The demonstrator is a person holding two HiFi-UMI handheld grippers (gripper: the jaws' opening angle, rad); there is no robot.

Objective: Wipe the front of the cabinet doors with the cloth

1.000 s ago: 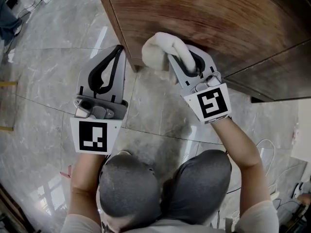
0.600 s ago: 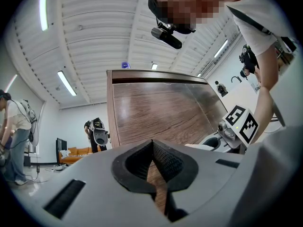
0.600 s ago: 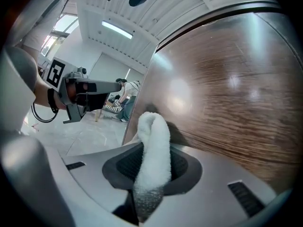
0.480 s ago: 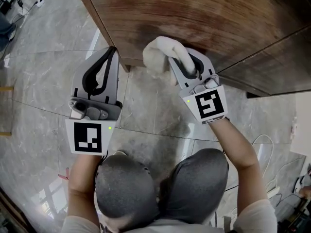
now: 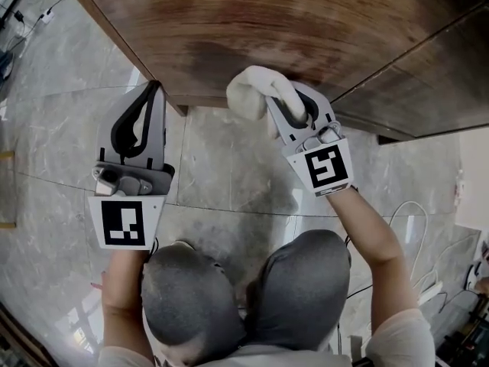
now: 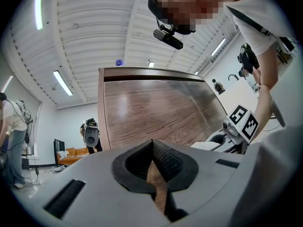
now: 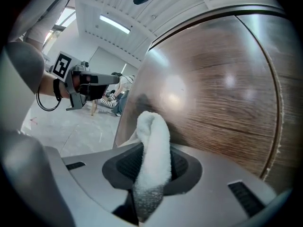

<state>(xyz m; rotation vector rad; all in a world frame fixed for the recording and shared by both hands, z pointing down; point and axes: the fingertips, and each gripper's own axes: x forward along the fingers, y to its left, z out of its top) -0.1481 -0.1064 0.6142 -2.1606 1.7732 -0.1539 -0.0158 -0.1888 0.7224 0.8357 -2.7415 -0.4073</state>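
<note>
The right gripper (image 5: 279,102) pinches the white fluffy cloth (image 5: 252,90), which touches the lower edge of the dark brown wooden cabinet door (image 5: 306,21). The left gripper (image 5: 145,98) is closed and empty, beside the cabinet corner, above the grey marble floor (image 5: 229,167).

A grey marble-tiled floor (image 5: 229,167) is carrying the dark wooden cabinet (image 5: 306,29), which is standing directly on the tiles. A white cable (image 5: 411,202) is lying looped on the floor in front of the cabinet, towards the person's right. Dark cords (image 5: 30,17) are trailing past the cabinet's left end.
</note>
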